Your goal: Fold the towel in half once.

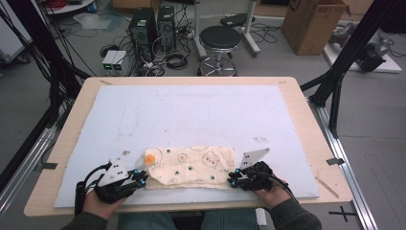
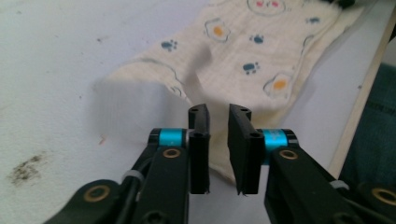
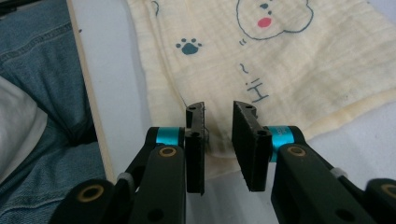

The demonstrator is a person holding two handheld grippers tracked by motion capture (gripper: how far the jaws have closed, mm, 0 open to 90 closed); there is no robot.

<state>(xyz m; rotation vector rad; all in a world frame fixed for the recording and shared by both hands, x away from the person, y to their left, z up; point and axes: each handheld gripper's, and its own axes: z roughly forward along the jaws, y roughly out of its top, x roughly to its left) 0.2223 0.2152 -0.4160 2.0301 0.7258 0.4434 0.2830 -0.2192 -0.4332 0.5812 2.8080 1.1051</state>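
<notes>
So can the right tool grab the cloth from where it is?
Probably yes: the right tool sits at the cloth's near corner, its jaws parted with the cloth's edge lying between them and nothing in the way.

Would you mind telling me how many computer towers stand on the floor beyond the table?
2: one tower stands left, the other tower right beside it, both left of the stool. Others may be hidden outside the frame.

Hand-held gripper (image 3: pixel 219 140) jaws parted over the cream cloth (image 3: pixel 280 60) corner, seemingly not gripping it
</notes>
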